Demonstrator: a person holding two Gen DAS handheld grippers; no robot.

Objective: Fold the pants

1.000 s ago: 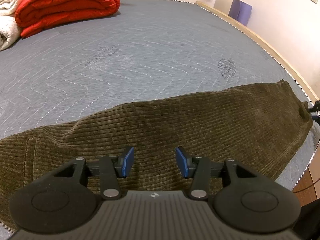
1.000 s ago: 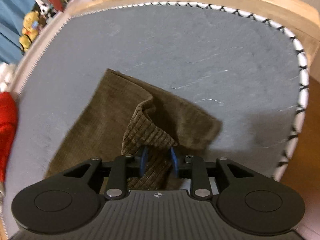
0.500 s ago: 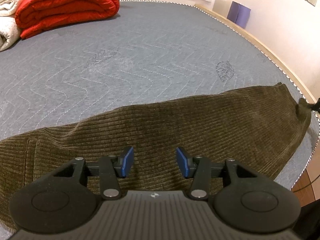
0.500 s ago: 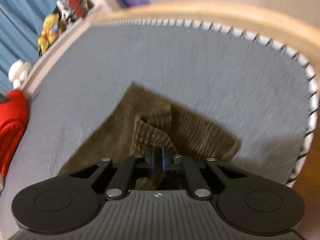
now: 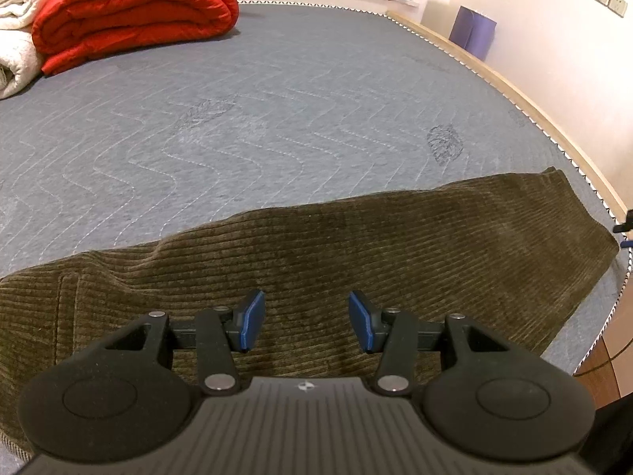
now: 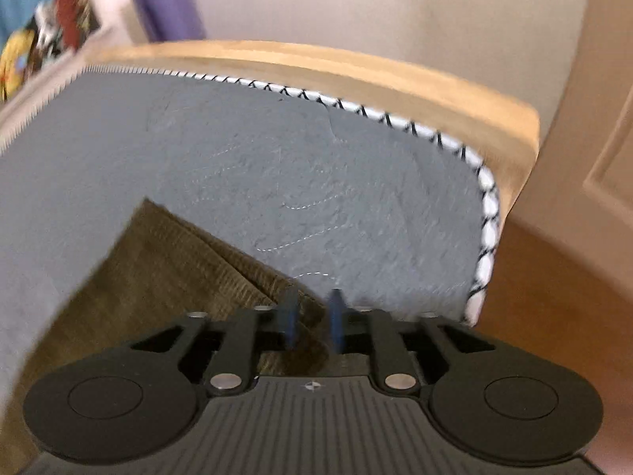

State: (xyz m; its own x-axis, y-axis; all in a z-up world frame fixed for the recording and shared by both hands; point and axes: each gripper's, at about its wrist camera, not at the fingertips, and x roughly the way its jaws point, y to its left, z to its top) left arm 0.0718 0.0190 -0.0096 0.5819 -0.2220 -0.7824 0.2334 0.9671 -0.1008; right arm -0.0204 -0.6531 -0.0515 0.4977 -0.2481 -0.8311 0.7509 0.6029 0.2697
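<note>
Lifted hem dropped; pants [image 5: 356,245] lie flat, olive corduroy.

The pants [image 5: 356,245] are olive-brown corduroy, ribbed and matt. They lie on a grey quilted mattress [image 5: 277,99] of soft matt cloth with pale wavy stitching and a white braided edge over a smooth pale wood bed frame [image 6: 356,67]. Far left, a puffy red quilt [image 5: 130,12] has a slight sheen. The left gripper [image 5: 302,320] is matt black plastic with blue pads and metal pins.
</note>
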